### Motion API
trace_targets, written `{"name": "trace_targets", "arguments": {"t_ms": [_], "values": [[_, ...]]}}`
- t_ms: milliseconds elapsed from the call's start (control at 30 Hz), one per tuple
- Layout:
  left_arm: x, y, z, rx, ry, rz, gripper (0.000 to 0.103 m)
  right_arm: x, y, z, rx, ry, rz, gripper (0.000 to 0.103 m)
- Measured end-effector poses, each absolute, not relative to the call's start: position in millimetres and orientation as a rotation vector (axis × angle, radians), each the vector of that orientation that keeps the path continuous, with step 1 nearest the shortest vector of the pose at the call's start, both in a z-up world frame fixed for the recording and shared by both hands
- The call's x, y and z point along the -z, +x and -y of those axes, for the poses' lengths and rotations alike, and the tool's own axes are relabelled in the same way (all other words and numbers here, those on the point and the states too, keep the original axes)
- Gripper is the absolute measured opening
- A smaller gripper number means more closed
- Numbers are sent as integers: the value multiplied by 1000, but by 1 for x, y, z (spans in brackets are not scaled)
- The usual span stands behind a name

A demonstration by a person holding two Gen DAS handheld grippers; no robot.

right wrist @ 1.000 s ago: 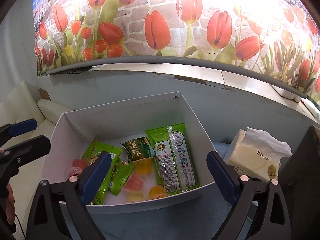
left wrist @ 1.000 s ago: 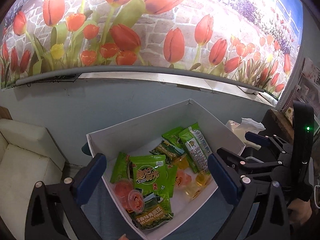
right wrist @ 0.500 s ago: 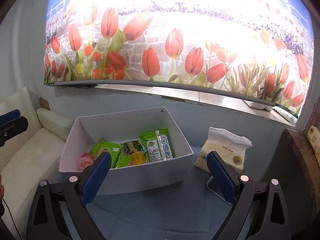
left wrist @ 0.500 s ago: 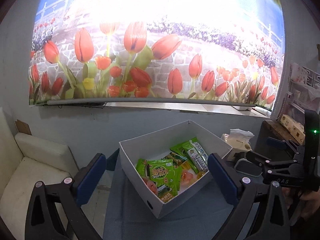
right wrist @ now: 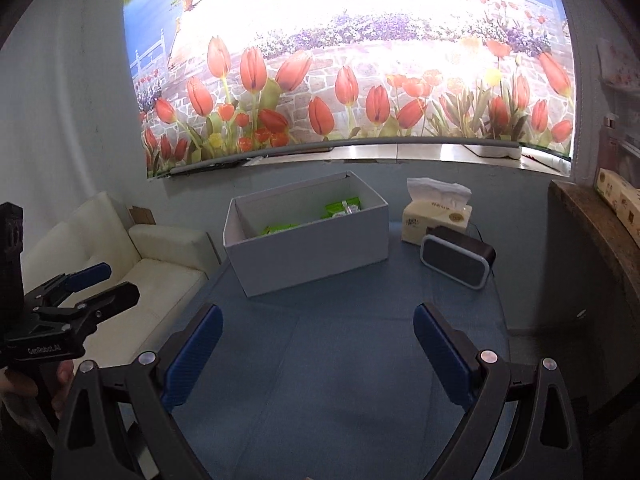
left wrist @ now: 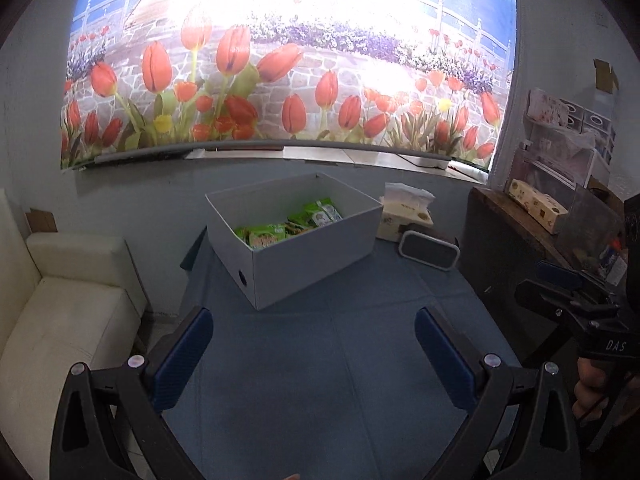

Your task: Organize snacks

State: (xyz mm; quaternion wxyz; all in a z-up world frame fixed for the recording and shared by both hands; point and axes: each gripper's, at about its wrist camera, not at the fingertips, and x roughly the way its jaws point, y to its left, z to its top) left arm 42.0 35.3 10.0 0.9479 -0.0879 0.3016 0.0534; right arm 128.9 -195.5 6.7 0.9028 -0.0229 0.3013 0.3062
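Sofa: a cream sofa (right wrist: 160, 276) sits at the far left, beside the blue-covered table (right wrist: 360, 360).
Left gripper: the left gripper (left wrist: 314, 356) hangs over the bare cloth, well apart from the box; its 2 blue-padded fingers (left wrist: 184, 356) are spread wide with nothing between them. In the right wrist view it shows at the left edge (right wrist: 94, 282), held by a hand (right wrist: 60, 384).
Box: a white open-topped box (right wrist: 312, 248) stands on the far part of the table, in front of the wall.
Snacks: green snack packets (left wrist: 288, 226) lie inside the box on its floor; only their tops show over the rim.
Right gripper: the right gripper (right wrist: 316, 350) also hovers over the empty cloth, fingers set wide apart and holding nothing. The left wrist view catches it at the right edge (left wrist: 556, 284).
Tissue pack: a yellow tissue pack (right wrist: 436, 220) stands just right of the box, a tissue sticking up.
Speaker: a small dark device with a pale rim (right wrist: 456, 262) rests in front of the tissue pack.
Wall: a tulip mural (right wrist: 340, 92) hangs above.
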Motion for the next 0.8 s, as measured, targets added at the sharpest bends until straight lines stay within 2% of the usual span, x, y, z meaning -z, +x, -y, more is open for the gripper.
{"name": "trace_targets", "arguments": {"t_ms": [200, 800], "values": [[-16, 12, -18, -63, -267, -663, 103, -5, 90, 218, -619, -75, -630, 99], [-34, -6, 6, -72, -168, -640, 103, -17, 65, 224, -648, -63, -608, 99]]}}
